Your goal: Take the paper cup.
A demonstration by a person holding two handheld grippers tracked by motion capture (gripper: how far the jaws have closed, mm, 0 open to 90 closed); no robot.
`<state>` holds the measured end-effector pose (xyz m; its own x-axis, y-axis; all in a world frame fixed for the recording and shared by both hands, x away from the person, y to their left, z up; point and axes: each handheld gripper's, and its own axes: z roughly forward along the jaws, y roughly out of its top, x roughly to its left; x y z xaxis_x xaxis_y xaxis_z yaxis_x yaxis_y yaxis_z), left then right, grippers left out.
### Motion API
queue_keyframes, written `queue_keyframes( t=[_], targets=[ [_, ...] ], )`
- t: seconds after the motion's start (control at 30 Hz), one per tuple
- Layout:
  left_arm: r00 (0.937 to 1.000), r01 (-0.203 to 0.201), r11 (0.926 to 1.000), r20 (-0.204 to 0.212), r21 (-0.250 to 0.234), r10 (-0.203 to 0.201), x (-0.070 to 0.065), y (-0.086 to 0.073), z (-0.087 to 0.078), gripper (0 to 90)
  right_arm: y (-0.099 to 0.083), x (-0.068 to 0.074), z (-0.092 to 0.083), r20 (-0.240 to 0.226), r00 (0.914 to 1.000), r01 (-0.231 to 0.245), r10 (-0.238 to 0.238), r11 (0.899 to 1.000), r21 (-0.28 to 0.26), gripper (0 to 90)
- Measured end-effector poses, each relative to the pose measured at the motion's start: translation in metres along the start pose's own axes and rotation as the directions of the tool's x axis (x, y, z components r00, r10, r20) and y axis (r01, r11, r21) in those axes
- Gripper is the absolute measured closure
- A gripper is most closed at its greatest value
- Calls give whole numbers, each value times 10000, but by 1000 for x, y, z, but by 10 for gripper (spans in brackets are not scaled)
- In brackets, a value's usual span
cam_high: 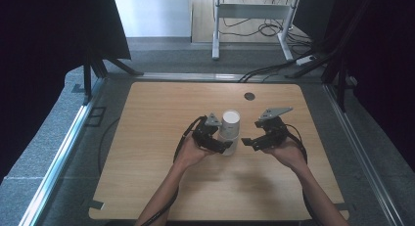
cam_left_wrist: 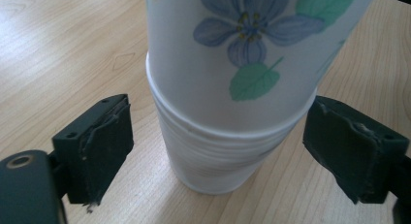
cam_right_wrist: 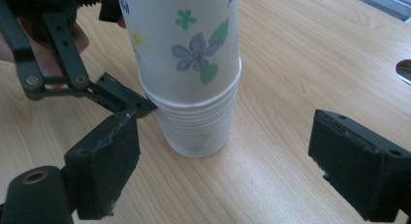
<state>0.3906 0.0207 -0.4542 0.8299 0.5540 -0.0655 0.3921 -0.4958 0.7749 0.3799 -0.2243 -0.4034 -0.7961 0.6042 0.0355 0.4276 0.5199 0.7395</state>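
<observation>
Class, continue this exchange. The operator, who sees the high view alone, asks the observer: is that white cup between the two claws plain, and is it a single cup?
Observer: No. A flowered top cup sits nested in a stack of white cups.
Operator: Has the left claw gripped it?
Observer: Not yet. The left claw straddles the stack low down, with a clear gap at one pad.
Operator: And the right claw?
Observer: The right claw is open, and the stack stands just ahead of it.
</observation>
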Motion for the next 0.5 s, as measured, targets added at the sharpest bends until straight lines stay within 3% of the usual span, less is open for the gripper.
queue_keyframes(
  t=[0.5],
  targets=[
    [9996, 106, 9997, 249, -237, -100, -1, 0, 5, 197, 27, 2, 8, -502, 9985, 201, -203, 9998, -39, 150]
  ],
)
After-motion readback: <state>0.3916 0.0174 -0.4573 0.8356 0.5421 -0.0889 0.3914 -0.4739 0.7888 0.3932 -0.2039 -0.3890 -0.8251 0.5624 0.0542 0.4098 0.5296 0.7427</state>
